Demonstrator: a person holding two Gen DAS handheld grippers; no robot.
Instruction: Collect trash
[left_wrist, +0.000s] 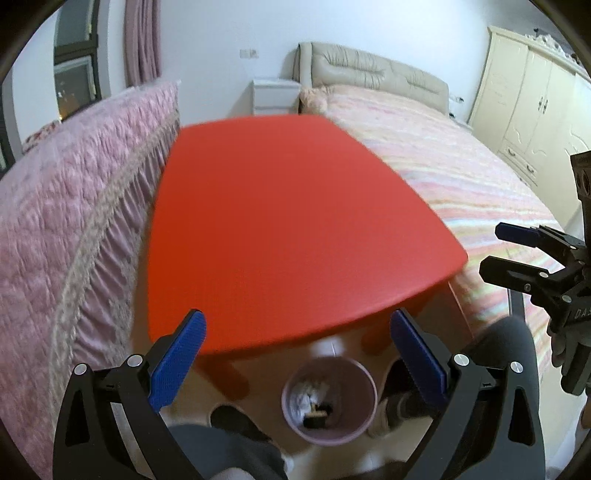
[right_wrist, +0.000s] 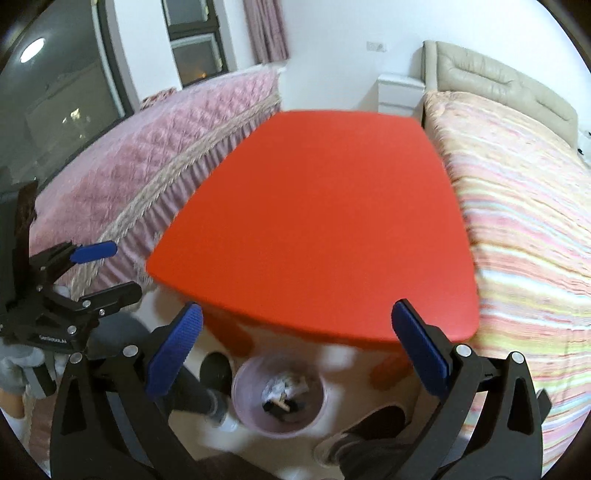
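A small pink trash bin (left_wrist: 329, 400) stands on the floor below the near edge of a red table (left_wrist: 288, 221). It holds crumpled white paper and dark scraps. It also shows in the right wrist view (right_wrist: 279, 396). My left gripper (left_wrist: 297, 334) is open and empty, high above the bin and the table's near edge. My right gripper (right_wrist: 295, 325) is open and empty too, at about the same height. Each gripper shows at the edge of the other's view: the right one (left_wrist: 506, 251), the left one (right_wrist: 107, 269). The red table top (right_wrist: 321, 221) bears nothing that I can see.
A pink quilted couch (left_wrist: 66, 229) runs along the table's left side. A bed with a striped cover (left_wrist: 461, 177) runs along the right. A white nightstand (left_wrist: 275, 96) stands behind the table. The person's shoes (right_wrist: 369, 432) and legs flank the bin.
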